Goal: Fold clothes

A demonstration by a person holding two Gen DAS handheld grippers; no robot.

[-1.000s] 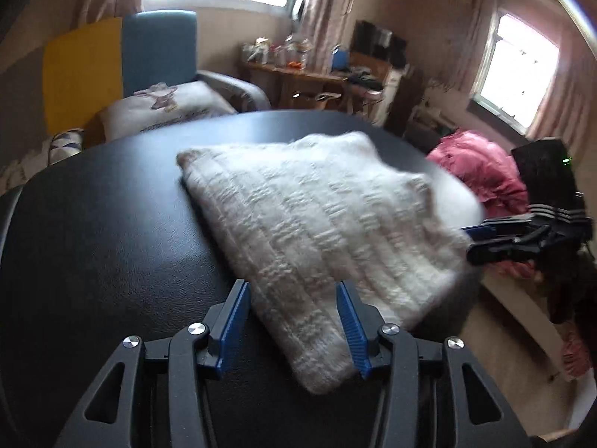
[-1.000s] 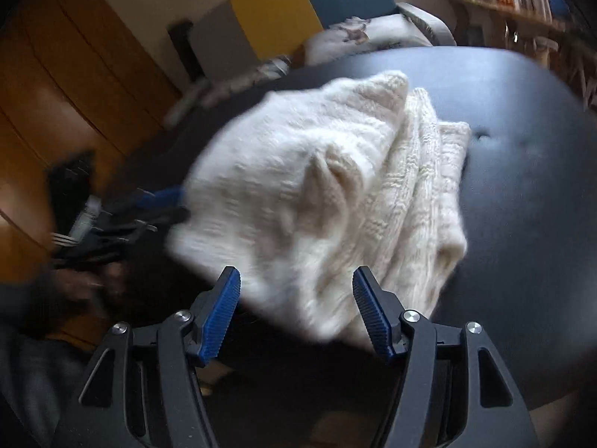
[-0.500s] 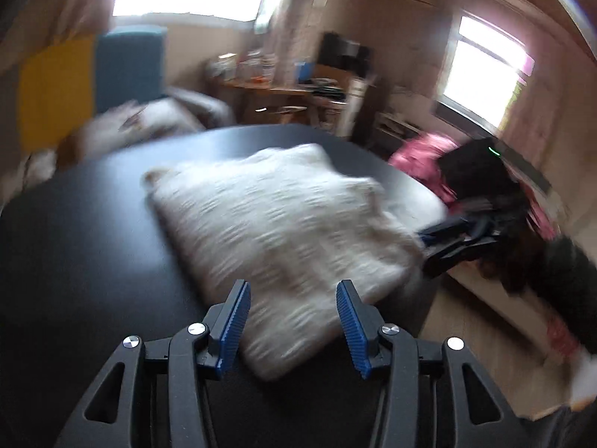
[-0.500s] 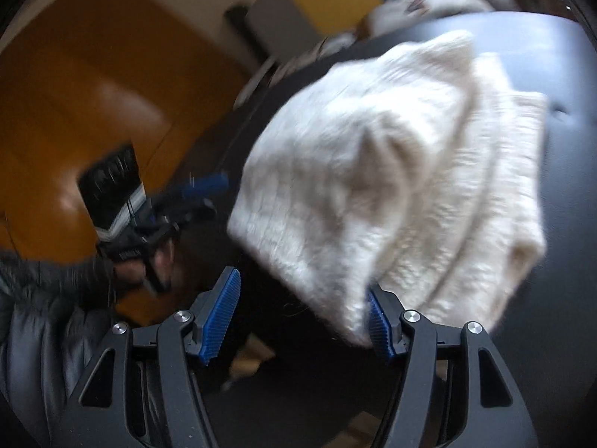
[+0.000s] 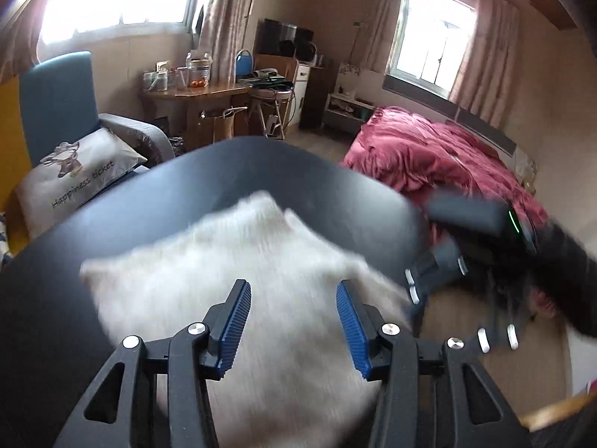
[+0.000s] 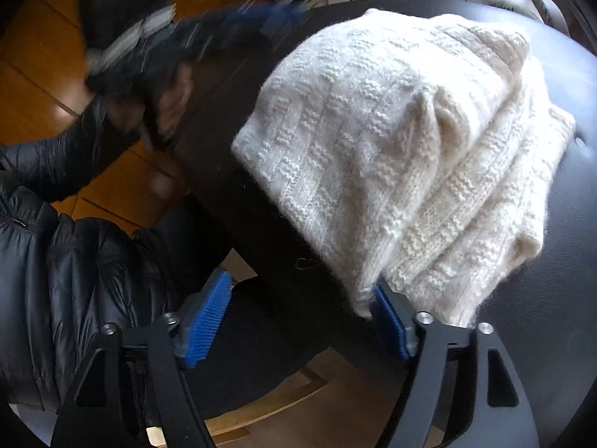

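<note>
The cushion (image 5: 80, 175) reads "Happiness ticket".

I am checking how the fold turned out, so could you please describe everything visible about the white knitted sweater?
The white knitted sweater is cream, fuzzy wool-like knit with a blocky ribbed pattern. It is folded into a thick bundle of several layers, lying on the black table near its edge. One corner reaches the blue pad of the open right gripper. The open left gripper hovers over it; there the sweater is motion-blurred.

Left gripper (image 5: 291, 321) moved forward over sweater (image 5: 231, 283); right gripper (image 6: 298, 315) dropped to sweater's near corner, off table (image 6: 559, 317) edge.
</note>
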